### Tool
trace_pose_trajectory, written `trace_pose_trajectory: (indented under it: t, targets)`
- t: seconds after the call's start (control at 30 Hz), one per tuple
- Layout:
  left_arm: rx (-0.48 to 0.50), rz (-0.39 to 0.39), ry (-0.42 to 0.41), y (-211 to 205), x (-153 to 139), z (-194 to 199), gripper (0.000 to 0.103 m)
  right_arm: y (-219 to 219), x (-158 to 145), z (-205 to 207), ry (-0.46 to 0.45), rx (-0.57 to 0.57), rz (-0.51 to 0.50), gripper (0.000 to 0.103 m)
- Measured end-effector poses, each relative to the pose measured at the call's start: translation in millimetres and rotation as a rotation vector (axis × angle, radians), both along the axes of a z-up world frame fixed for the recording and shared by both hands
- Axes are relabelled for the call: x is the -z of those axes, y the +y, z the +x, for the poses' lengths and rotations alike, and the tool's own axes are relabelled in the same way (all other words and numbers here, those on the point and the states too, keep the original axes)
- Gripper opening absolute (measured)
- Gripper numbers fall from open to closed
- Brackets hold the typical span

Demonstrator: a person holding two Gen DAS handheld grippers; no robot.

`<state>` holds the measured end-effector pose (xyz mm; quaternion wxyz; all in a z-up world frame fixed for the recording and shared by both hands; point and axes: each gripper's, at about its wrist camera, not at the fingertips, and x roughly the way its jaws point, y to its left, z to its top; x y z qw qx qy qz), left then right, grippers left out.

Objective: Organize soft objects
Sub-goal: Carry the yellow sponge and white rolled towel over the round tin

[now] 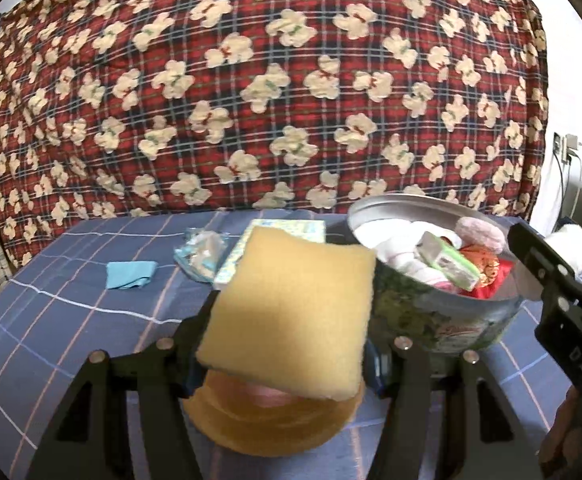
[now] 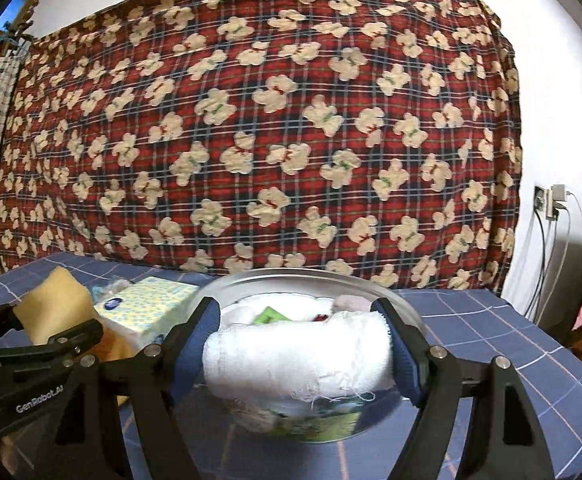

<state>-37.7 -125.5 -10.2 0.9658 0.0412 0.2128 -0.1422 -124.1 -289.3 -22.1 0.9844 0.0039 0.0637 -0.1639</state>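
On the blue checked sheet (image 1: 71,320) the leftmost item is a small blue cloth (image 1: 130,275), lying flat and apart from everything else. Next to the right is a clear packet (image 1: 200,254), and just beside it a dotted tissue pack (image 1: 275,232), partly hidden behind what I carry.

My left gripper (image 1: 283,360) is clamped on a yellow sponge (image 1: 291,312); the fingers press its two sides and it stands tilted up in front of the camera. Below it sits a round amber object (image 1: 267,424) I cannot identify. In the right wrist view the sponge shows at the left edge, beside the tissue pack.

Right of the sponge stands the round tin (image 1: 443,320), metal inside and printed outside. It already holds white cloths, a pink fuzzy piece (image 1: 481,232), a green-and-white packet (image 1: 447,260) and something red (image 1: 491,276).

My right gripper (image 2: 299,356) is clamped on a rolled white towel (image 2: 291,360); the blue pads (image 2: 195,344) bear on its two ends. The roll hangs level at the near rim of the tin (image 2: 403,300), threads trailing from its lower edge. I cannot tell whether it touches the rim.

A red plaid quilt with bears (image 2: 251,120) fills the background. At far right, chargers and cables (image 2: 555,200) hang on the white wall.
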Motion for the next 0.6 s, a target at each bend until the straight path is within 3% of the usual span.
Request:
trace_pose_trajectory:
  t: [0.6]
  targets:
    - [0.13, 0.0, -0.019, -65.9, -11.7, -9.9, 0.06, -55.8, -0.3, -17.0, -0.017, 0.129, -0.004, 0.08]
